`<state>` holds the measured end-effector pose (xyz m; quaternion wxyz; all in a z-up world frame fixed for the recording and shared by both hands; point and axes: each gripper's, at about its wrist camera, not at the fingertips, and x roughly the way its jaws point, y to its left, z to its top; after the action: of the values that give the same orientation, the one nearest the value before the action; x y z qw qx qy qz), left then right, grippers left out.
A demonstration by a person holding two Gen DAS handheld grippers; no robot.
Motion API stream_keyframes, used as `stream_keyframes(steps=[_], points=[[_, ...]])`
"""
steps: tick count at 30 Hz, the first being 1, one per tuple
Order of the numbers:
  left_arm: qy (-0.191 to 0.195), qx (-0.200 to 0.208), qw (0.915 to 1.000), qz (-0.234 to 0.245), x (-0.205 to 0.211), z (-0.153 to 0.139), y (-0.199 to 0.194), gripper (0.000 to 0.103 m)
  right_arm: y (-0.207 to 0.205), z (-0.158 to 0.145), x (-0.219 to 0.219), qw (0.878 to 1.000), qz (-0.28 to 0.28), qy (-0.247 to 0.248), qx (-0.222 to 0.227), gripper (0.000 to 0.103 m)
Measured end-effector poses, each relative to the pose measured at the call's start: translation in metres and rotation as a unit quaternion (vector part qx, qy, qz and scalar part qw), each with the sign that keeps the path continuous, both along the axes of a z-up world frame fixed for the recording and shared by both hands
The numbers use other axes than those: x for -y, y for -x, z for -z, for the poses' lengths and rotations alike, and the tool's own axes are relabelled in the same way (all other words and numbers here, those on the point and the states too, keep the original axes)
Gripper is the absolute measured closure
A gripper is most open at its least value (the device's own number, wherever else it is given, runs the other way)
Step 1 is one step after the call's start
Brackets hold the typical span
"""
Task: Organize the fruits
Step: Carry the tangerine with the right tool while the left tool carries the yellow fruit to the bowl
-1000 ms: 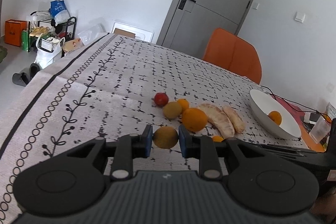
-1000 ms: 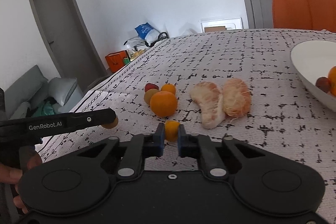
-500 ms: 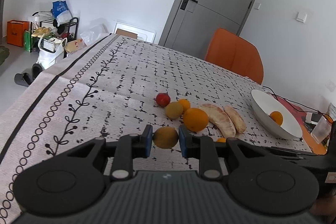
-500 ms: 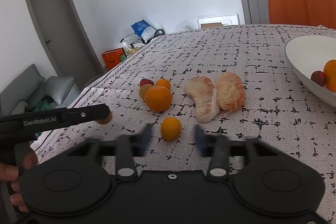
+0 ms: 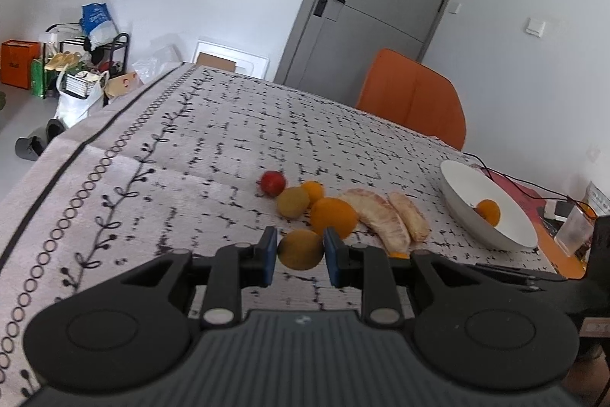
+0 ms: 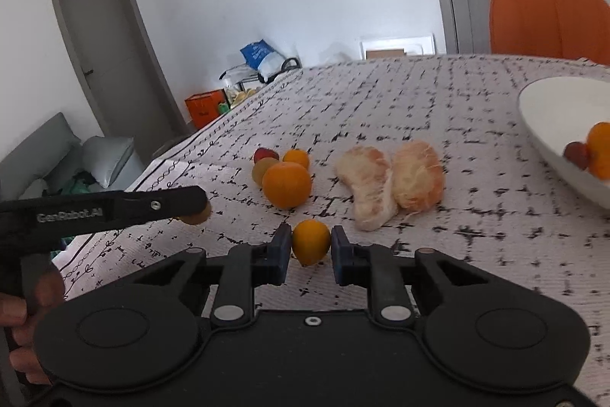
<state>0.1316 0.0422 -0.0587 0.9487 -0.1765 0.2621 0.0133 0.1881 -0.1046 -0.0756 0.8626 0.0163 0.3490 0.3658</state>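
My left gripper [image 5: 299, 250] is shut on a yellow-brown round fruit [image 5: 300, 249] and holds it above the patterned tablecloth. My right gripper [image 6: 309, 245] has its jaws around a small orange fruit [image 6: 310, 241]; the left pad touches it and a thin gap shows at the right pad. On the cloth lie a big orange [image 6: 286, 185], a small orange [image 6: 296, 158], a yellow-green fruit [image 6: 263, 169], a red fruit [image 6: 264, 153] and two peeled pomelo pieces [image 6: 392, 182]. A white bowl [image 6: 553, 136] at the right holds an orange and a red fruit.
An orange chair [image 5: 413, 98] stands at the table's far side. Cables and a clear container [image 5: 572, 231] lie beyond the bowl. The left edge of the table drops to a floor with bags and a rack [image 5: 72, 63]. A person's hand holds the left gripper's handle [image 6: 23, 311].
My right gripper opened wide half a second ago and has now closed in around the small orange fruit. My left gripper still holds its fruit and has risen slightly.
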Motion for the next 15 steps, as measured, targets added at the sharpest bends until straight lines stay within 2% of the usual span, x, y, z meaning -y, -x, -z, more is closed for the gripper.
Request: stream_keyframes(steps=[15], points=[[-0.026,0.017,0.9981,0.053,0.062,-0.018,-0.029,0.078,-0.004,-0.015,0.076,0.996,0.08,-0.024,0.022,0.082]])
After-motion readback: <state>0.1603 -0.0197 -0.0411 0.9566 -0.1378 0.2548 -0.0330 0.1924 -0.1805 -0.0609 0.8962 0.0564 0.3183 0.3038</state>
